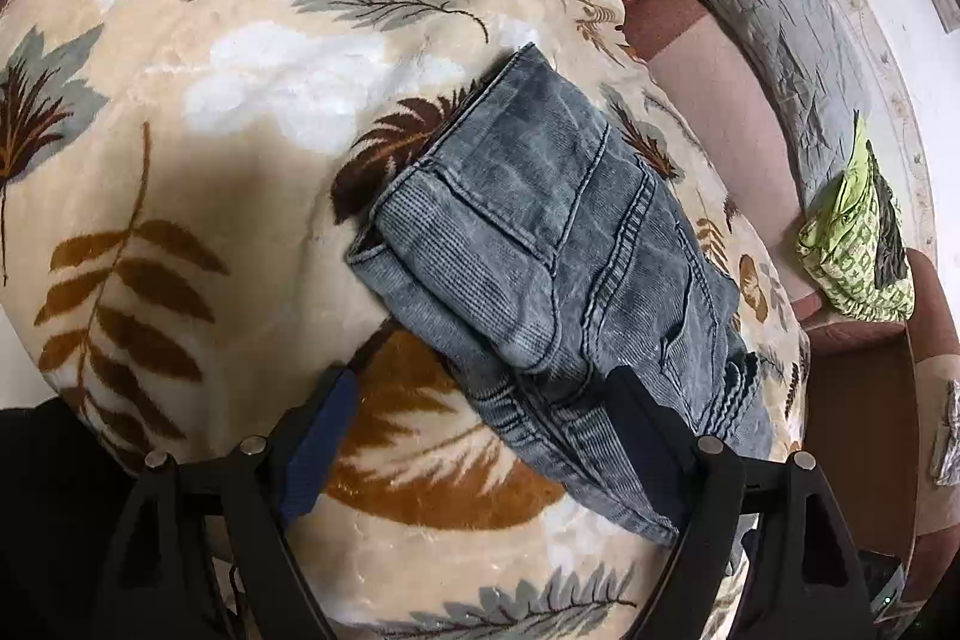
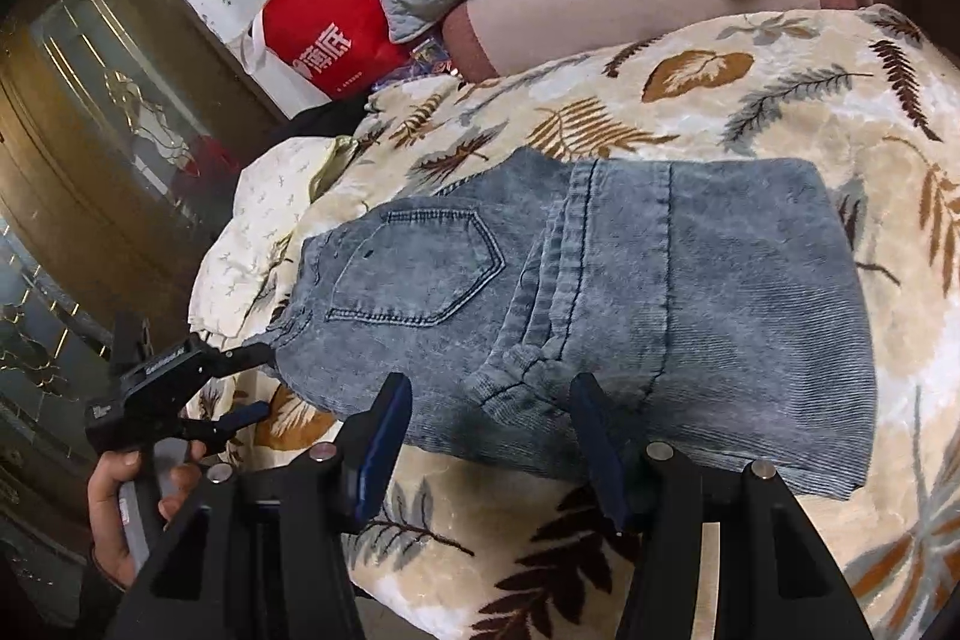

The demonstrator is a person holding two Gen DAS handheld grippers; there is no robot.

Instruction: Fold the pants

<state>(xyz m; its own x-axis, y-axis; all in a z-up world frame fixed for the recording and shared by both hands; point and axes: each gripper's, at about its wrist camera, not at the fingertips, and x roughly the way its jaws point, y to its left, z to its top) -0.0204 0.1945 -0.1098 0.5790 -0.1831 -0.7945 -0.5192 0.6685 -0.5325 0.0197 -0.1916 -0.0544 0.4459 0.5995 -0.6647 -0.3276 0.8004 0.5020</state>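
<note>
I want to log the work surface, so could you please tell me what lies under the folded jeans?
The folded jeans lie on a cream blanket printed with leaves, which shows all around them. Whatever lies directly beneath the denim, and between its layers, is covered.

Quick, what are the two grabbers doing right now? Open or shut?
Left gripper: open, one finger lying on the jeans, holding nothing.
Right gripper: open over the jeans' edge, holding nothing.
</note>
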